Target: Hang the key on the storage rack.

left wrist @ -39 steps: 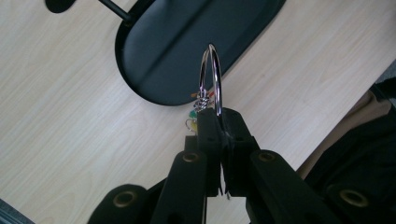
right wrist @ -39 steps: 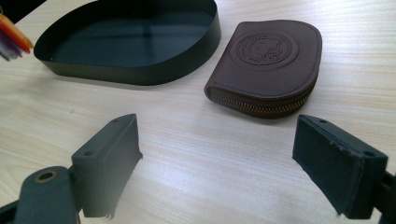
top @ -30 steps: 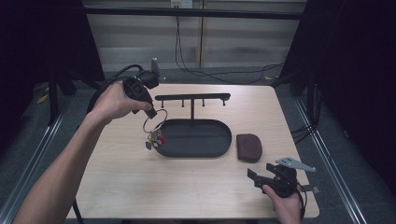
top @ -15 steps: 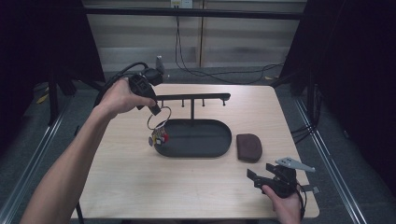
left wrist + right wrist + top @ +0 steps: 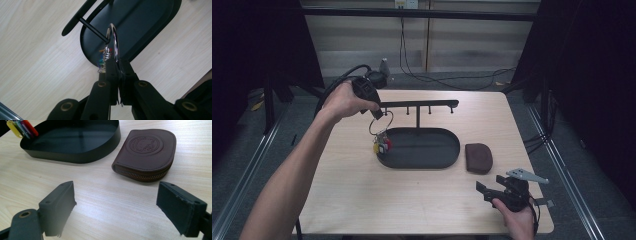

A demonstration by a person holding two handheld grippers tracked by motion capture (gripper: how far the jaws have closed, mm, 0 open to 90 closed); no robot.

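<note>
Left gripper (image 5: 117, 67): clamped on a metal key ring (image 5: 113, 41), held up beside the left end of the black hook rack (image 5: 417, 105), ring against one peg (image 5: 93, 31); coloured key tags (image 5: 381, 144) dangling over the oval tray's rim (image 5: 384, 161). Right gripper (image 5: 116, 202): jaws wide apart, nothing between, low over the wooden table (image 5: 362, 200), near a brown zip pouch (image 5: 147, 155).

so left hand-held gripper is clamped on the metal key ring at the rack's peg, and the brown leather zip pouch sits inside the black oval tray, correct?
Not quite. The brown leather zip pouch lies on the wooden table beside the black oval tray, not inside it; the high view shows it. The left hand-held gripper is clamped on the metal key ring at the rack's peg.
</note>
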